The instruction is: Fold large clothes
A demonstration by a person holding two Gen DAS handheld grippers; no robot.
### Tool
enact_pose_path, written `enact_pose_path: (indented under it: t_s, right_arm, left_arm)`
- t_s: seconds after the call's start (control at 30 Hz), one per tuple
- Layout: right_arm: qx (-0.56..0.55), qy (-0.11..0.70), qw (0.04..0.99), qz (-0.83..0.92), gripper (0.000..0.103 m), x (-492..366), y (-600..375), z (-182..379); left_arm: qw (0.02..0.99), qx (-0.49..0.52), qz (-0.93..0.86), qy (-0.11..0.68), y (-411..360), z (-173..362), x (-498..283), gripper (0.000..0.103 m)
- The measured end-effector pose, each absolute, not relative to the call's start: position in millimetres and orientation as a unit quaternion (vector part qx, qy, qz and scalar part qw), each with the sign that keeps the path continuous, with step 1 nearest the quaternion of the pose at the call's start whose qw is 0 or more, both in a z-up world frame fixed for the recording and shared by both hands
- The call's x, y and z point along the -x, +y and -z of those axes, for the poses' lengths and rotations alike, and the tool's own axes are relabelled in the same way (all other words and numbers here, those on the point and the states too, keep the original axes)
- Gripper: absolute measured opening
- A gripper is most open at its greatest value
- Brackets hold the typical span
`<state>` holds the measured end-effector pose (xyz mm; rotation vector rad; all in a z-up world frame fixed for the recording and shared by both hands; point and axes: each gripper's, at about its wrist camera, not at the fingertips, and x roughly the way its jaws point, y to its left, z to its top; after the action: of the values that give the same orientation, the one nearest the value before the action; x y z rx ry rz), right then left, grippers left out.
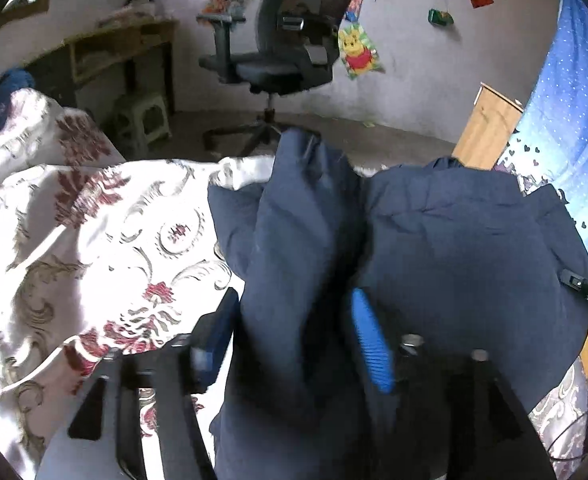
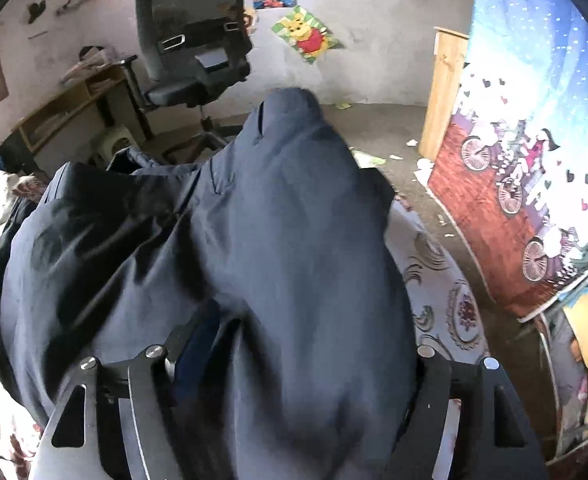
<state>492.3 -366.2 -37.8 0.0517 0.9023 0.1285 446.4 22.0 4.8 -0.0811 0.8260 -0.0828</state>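
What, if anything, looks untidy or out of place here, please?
The navy garment is bunched, not flat, on the floral bedspread, draping over both grippers. Paper scraps litter the floor near the wooden board. Nothing looks damaged.

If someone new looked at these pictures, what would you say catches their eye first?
The dark navy garment fills the middle of both views, bunched between each gripper's fingers above a floral bedspread. Behind it stands a black office chair, with a Winnie-the-Pooh poster on the wall beside it.
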Motion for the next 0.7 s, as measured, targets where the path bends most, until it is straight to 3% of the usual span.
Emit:
enact_pose_path:
  t_s: [0.07,0.3,0.37,0.7]
  right_arm:
    - [-0.020,0.427,0.903,-0.054,0.084,-489,-365,32]
    - [0.006,0.364,0.929,-0.063,0.097,-455,-356,-5]
    - [0.009,0.336,0.939,-0.069,0.103,-441,-352,-18]
    - [0.012,0.218,0.972,-0.089,0.103,-358,-330,-71]
  left_arm:
    - [0.927,0.026,0.033,0.373,16,-18,-431,0.071]
    - [0.955,0.011,0.024,0.295,-4,-62,-392,0.096]
    - [0.961,0.009,0.023,0.275,-11,-72,-379,0.098]
    - [0.978,-0.018,0.017,0.207,-43,-108,-326,0.101]
